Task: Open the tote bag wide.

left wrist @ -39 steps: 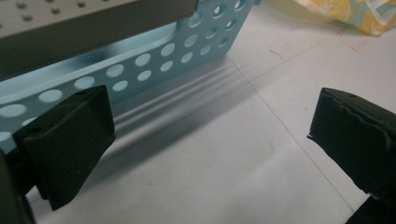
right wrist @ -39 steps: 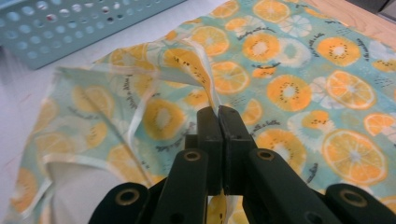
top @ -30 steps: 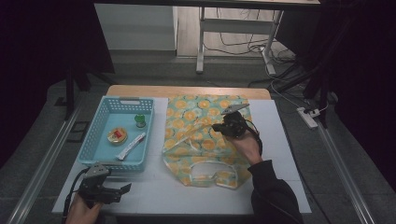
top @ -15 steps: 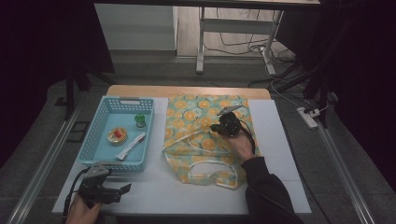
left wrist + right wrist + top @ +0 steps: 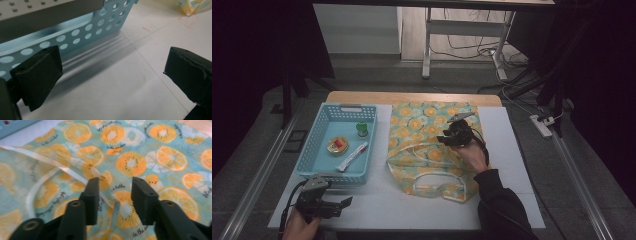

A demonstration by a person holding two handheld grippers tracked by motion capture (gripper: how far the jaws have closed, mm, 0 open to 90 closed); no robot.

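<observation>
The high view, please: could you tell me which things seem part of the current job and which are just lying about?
In play, as far as I can judge:
right gripper
fruit-print bag
white handle

Lying about:
blue basket
green bottle
white tube
left gripper

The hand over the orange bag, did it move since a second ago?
Yes. The right gripper slid a little toward the person and left across the orange-print bag. Its jaws are open over the fabric near the white handle, gripping nothing. The left gripper stayed open near the blue basket, whose contents did not move.
</observation>
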